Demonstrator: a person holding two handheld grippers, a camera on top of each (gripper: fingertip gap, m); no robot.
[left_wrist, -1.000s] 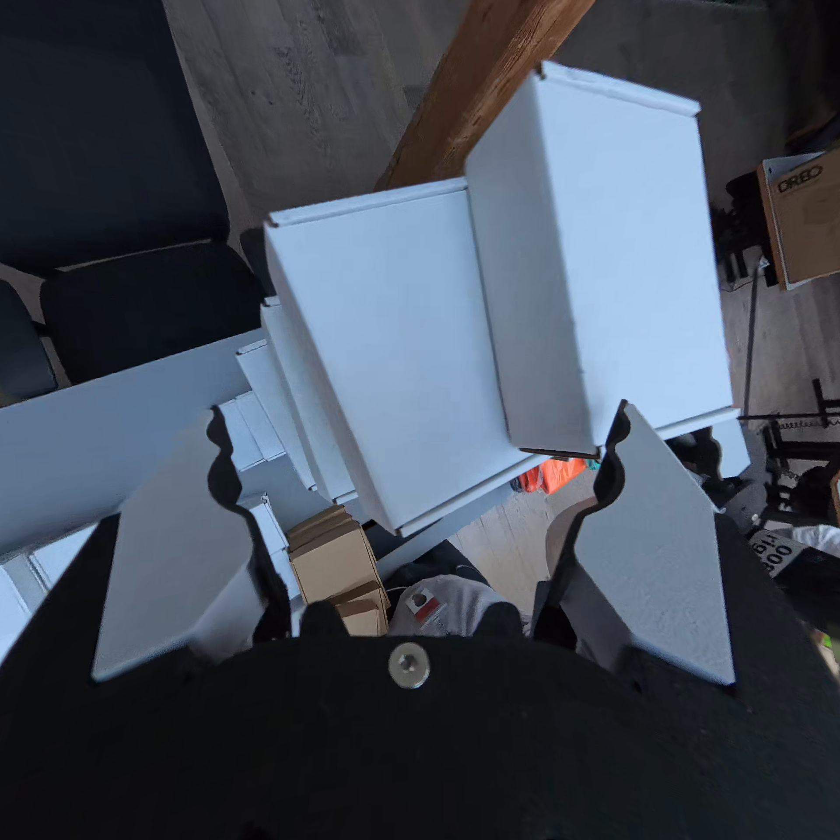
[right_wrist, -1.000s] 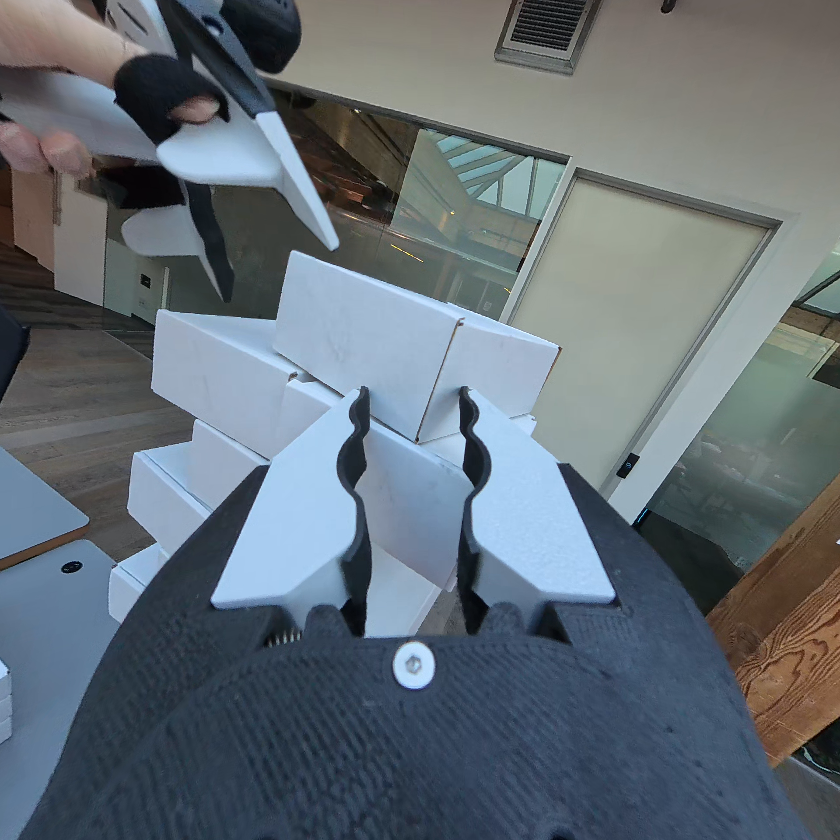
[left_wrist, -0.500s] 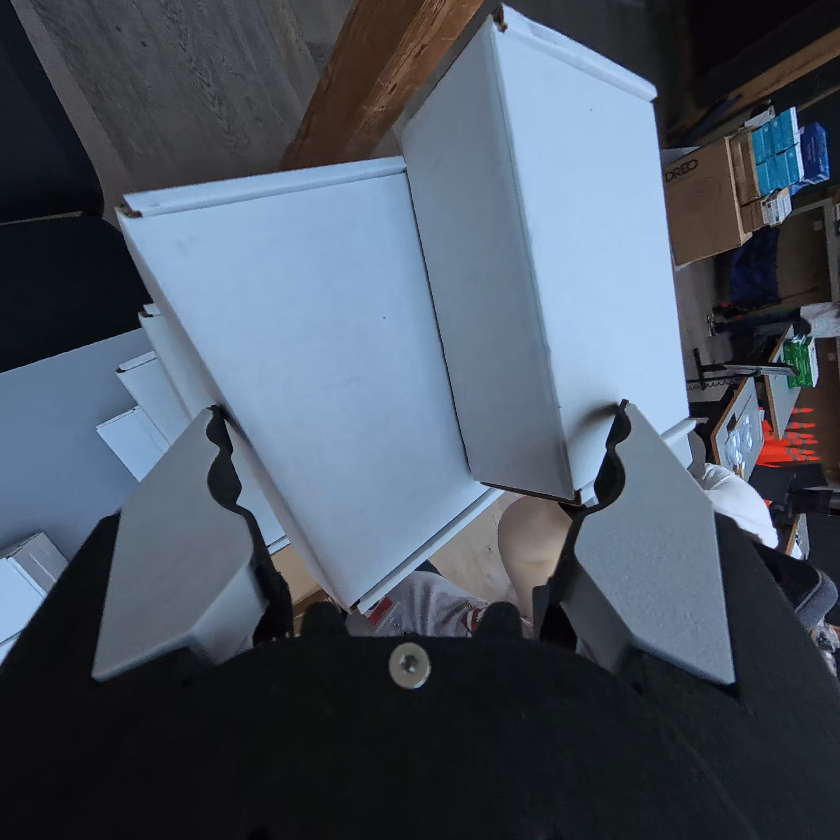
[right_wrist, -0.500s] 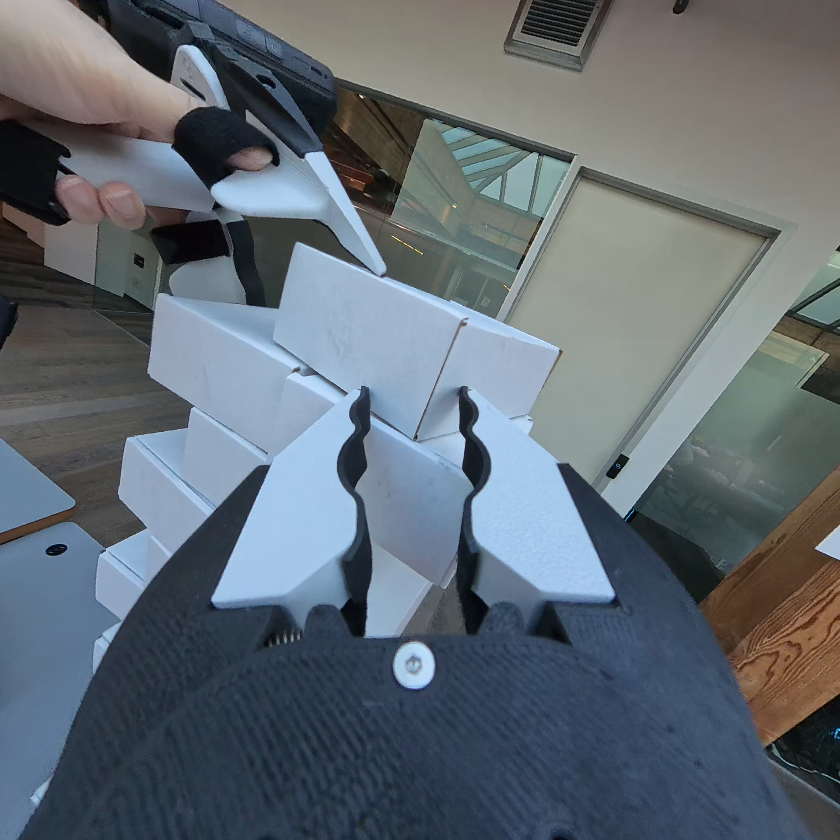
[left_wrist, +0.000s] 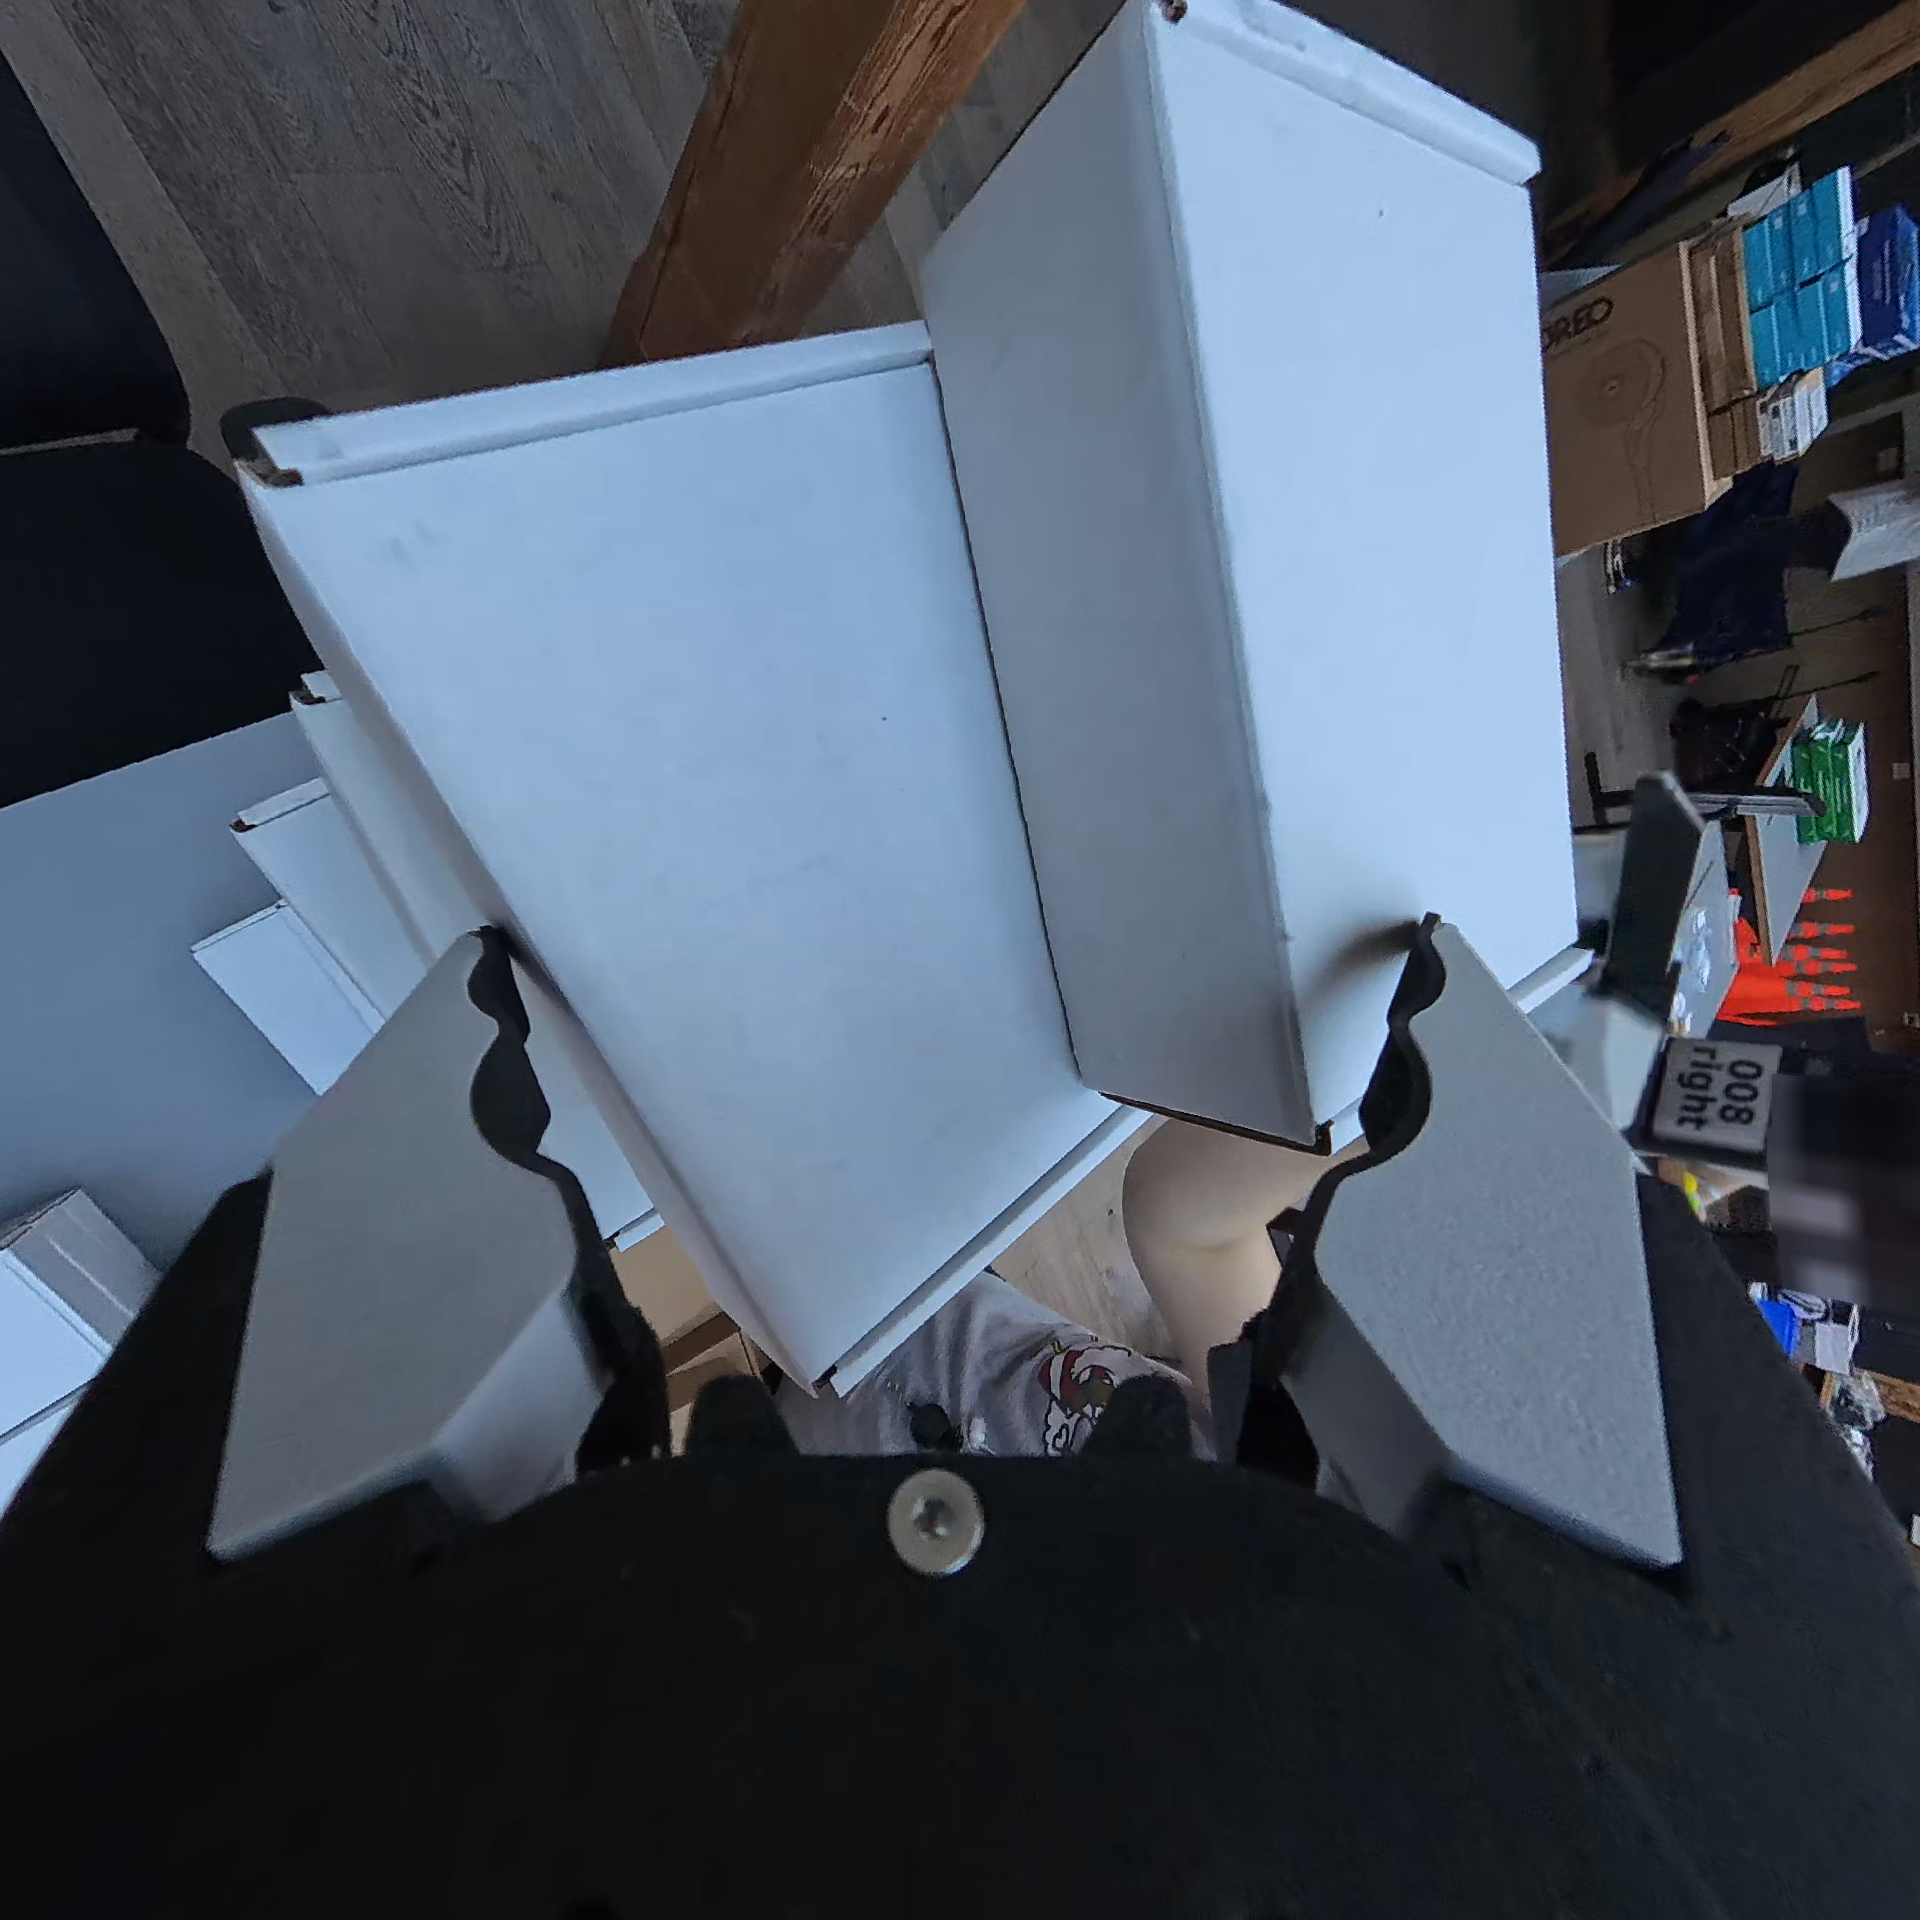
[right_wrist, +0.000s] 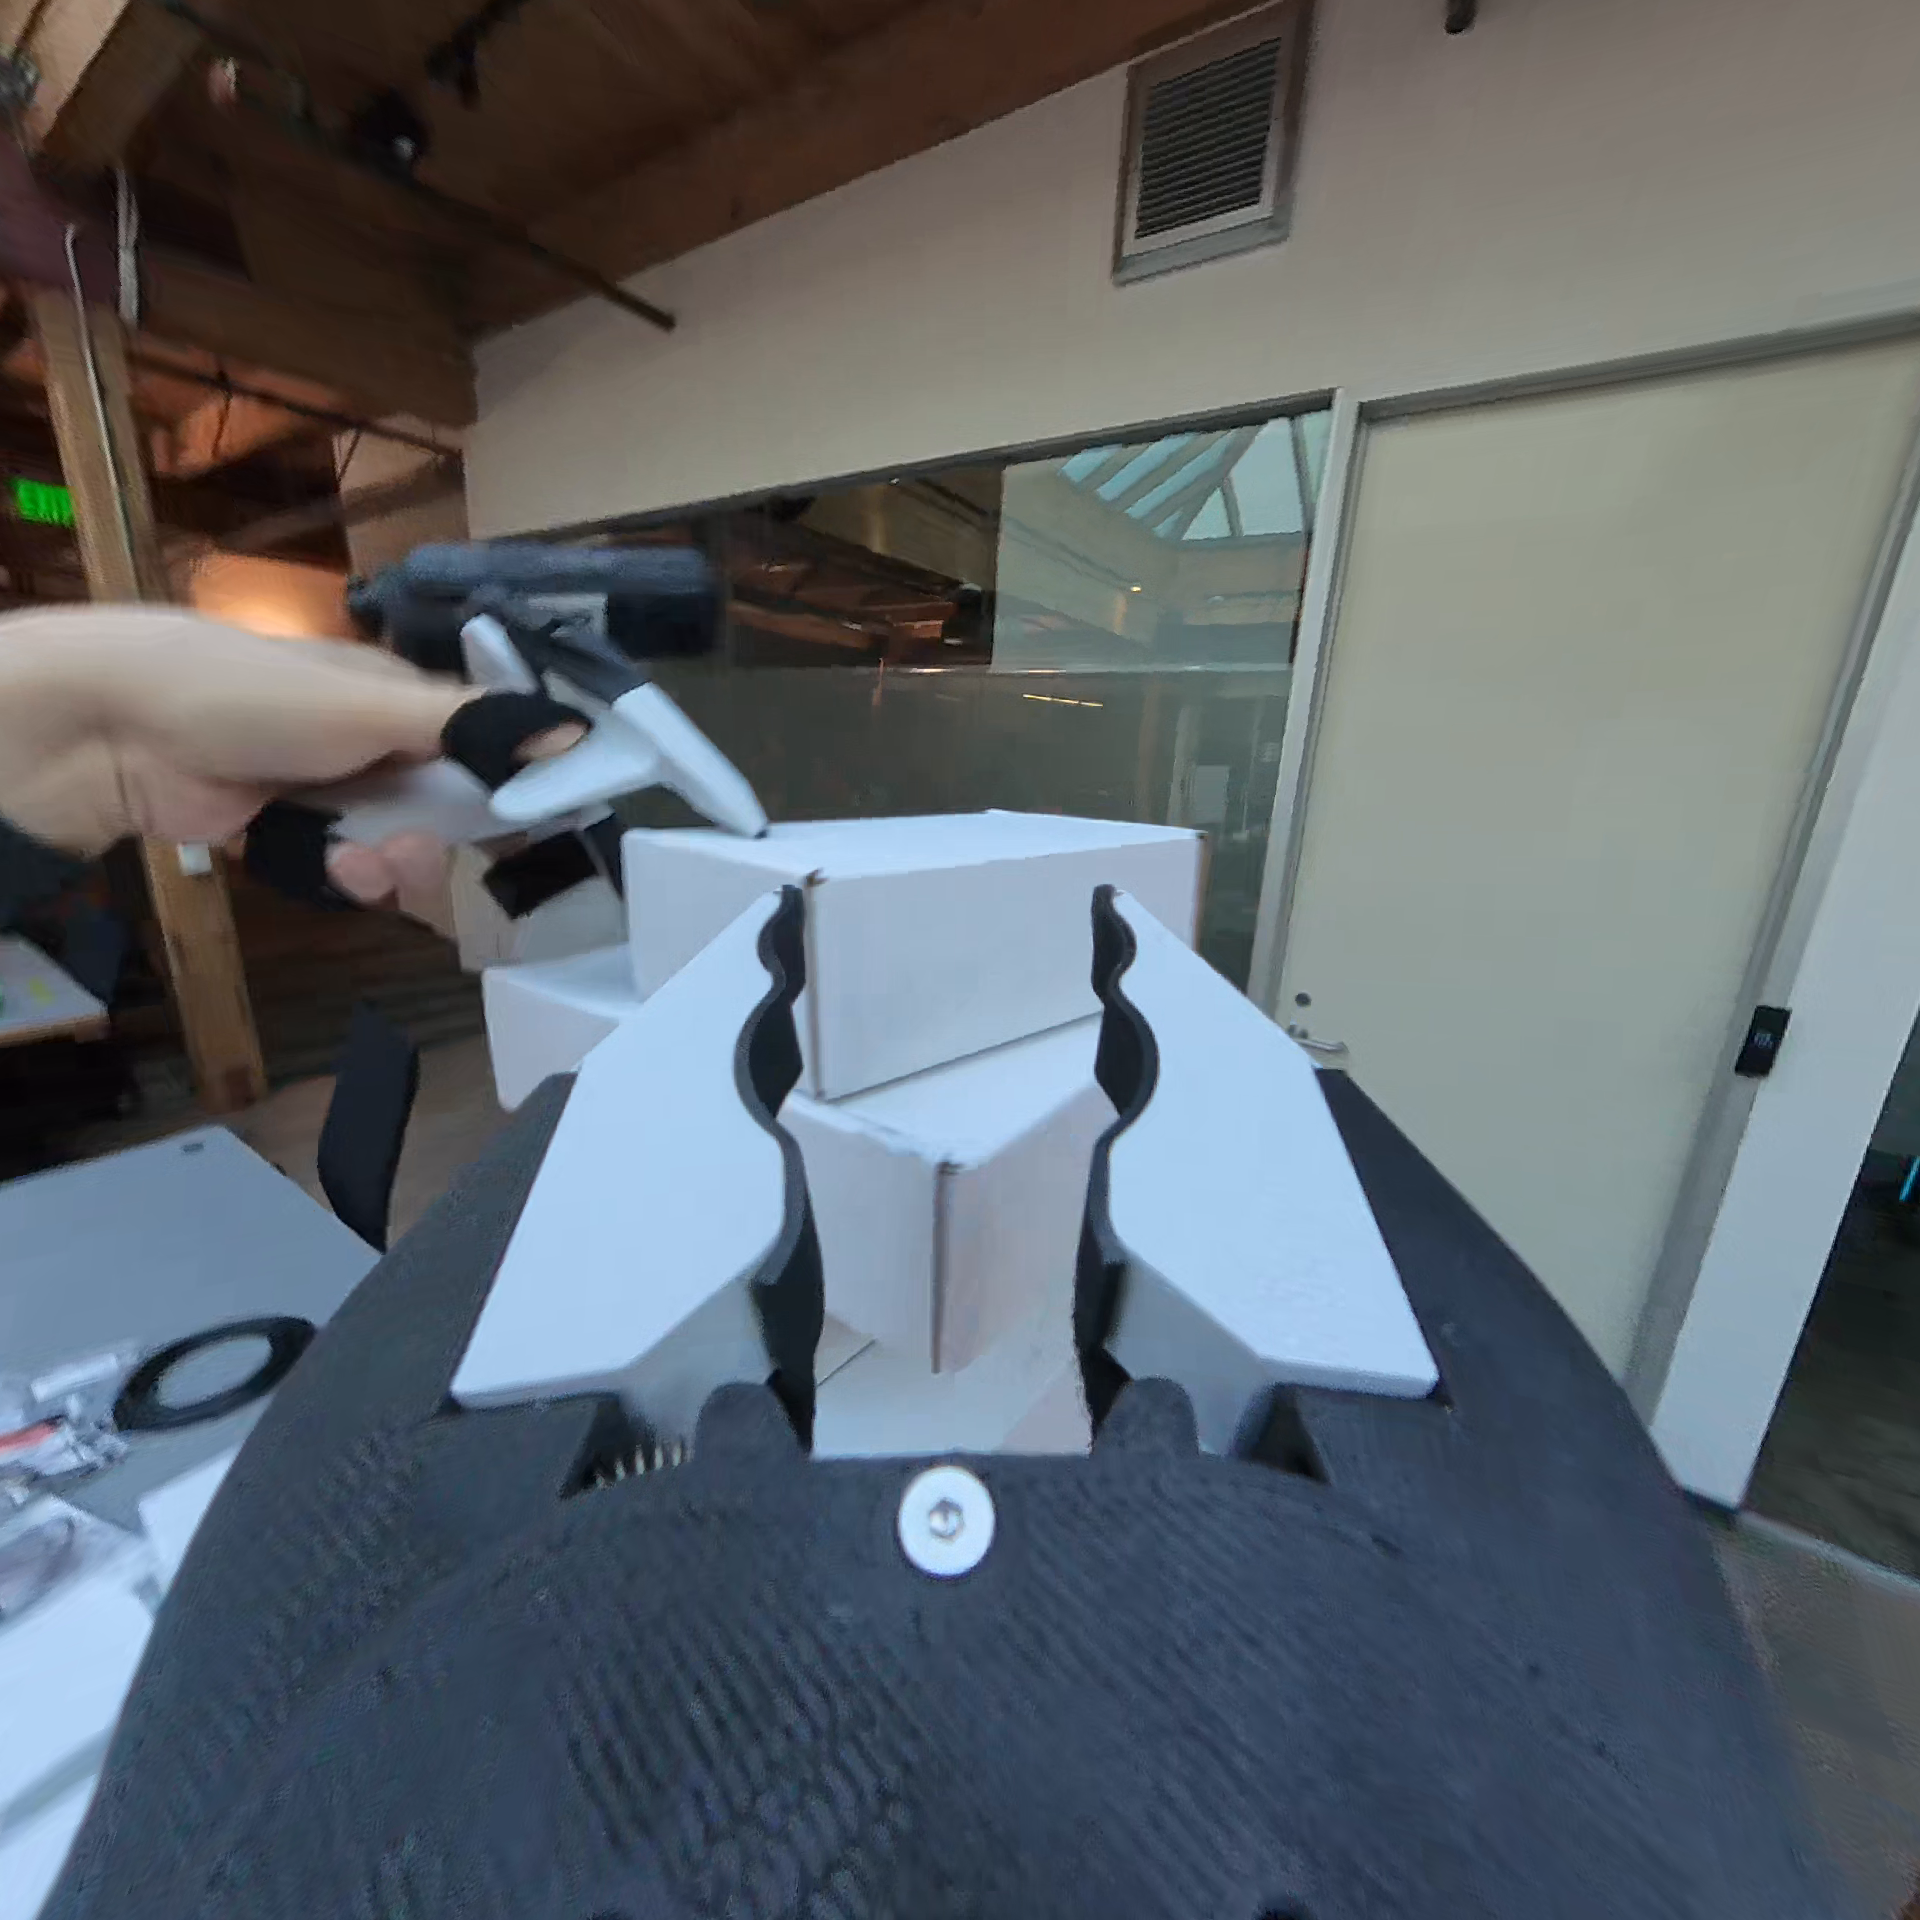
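Observation:
A stack of plain white boxes (right_wrist: 883, 1195) stands in front of me. The top white box (right_wrist: 935, 935) lies askew on it and also shows from above in the left wrist view (left_wrist: 1299, 520), beside a wider white box (left_wrist: 675, 779). My left gripper (left_wrist: 956, 930) is open wide just over both, its right fingertip (left_wrist: 1429, 935) at the top box's near corner. In the right wrist view, the hand-held left gripper (right_wrist: 623, 748) touches that box's top edge. My right gripper (right_wrist: 945, 902) is open and empty, level with the top box's end face and close to it.
A grey table (right_wrist: 156, 1195) at the left holds a black cable coil (right_wrist: 208, 1371) and bagged parts. A black chair (right_wrist: 364, 1122) stands behind it. A wooden post (left_wrist: 810, 156) and a brown carton (left_wrist: 1631, 395) lie beyond the stack. A closed door (right_wrist: 1558, 831) is at the right.
My left gripper came down onto the top box. My right gripper opened wider and rose from the lower boxes to the top box's level.

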